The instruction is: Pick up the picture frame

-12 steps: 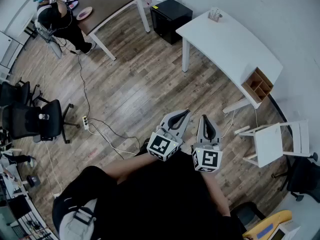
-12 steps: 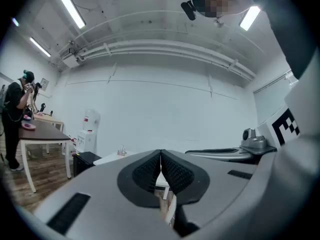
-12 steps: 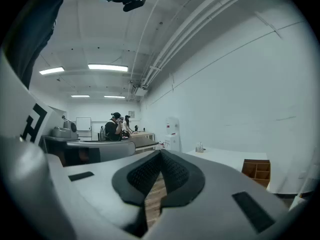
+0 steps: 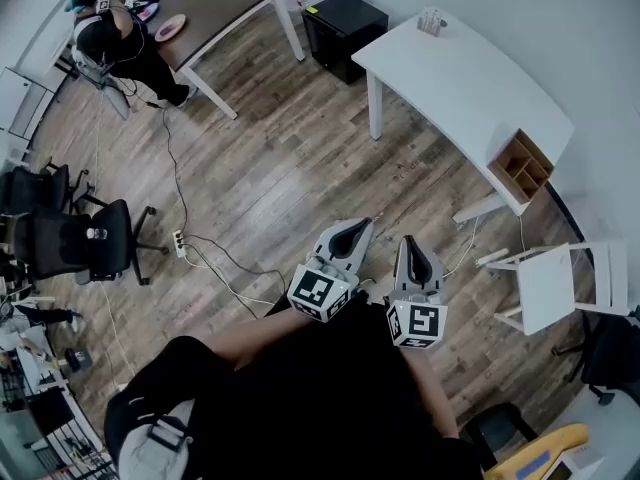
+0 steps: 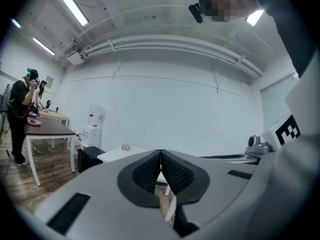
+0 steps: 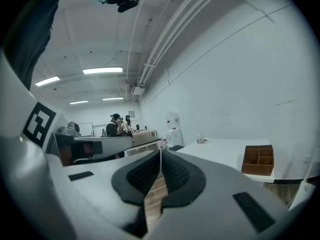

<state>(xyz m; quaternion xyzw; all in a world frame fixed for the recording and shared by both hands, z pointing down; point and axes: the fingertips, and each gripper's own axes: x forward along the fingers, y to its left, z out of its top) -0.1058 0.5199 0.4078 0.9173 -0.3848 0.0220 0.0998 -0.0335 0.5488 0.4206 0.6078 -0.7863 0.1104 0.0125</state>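
Wood floor separates me from the white table; I can't pick out the frame there. My left gripper and right gripper have their jaws clenched on nothing, so I'd step closer, then open one.

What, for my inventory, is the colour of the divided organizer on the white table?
The organizer is brown; clearest in right gripper view.
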